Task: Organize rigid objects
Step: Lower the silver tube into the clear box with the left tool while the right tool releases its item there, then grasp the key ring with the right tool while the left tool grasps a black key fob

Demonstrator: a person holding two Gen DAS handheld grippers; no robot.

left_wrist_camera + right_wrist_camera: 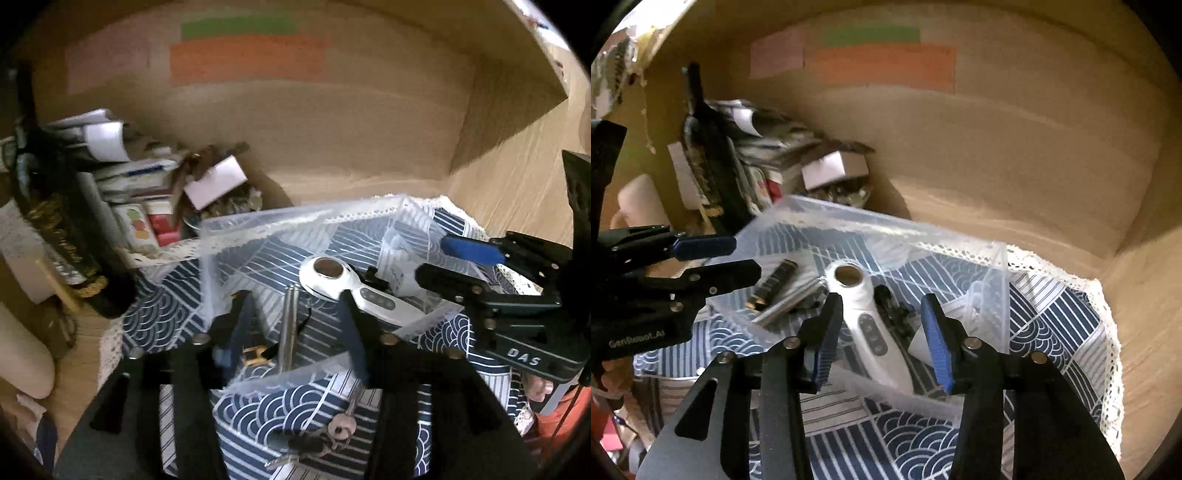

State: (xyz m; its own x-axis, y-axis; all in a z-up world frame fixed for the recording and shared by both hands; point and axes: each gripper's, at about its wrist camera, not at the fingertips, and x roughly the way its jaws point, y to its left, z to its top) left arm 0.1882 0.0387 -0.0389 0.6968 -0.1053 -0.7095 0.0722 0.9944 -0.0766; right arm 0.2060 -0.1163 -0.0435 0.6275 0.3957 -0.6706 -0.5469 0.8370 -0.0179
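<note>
Between the right gripper's [882,332] spread fingers lies the white handheld device [866,321], blocking the gap. Beyond the fingertips, the clear bin's [886,229] far wall rises; left of them, stacked boxes [768,173] crowd in.

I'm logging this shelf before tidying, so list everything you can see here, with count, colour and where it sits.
bin: one, clear plastic, on the cloth
cloth: one, navy and white wave print, lace edge, on the wooden shelf
wand: one, white with grey buttons, inside the bin
metal tube: one, silver, inside the bin
black cylinder: one, black with gold end, inside the bin
keys: one bunch, metallic, on the cloth outside the bin
bottle: one, dark with gold print, left of the bin
boxes: a pile, mixed colours, behind the bin at left
left claw: open, over the bin
right claw: open, over the wand
</note>
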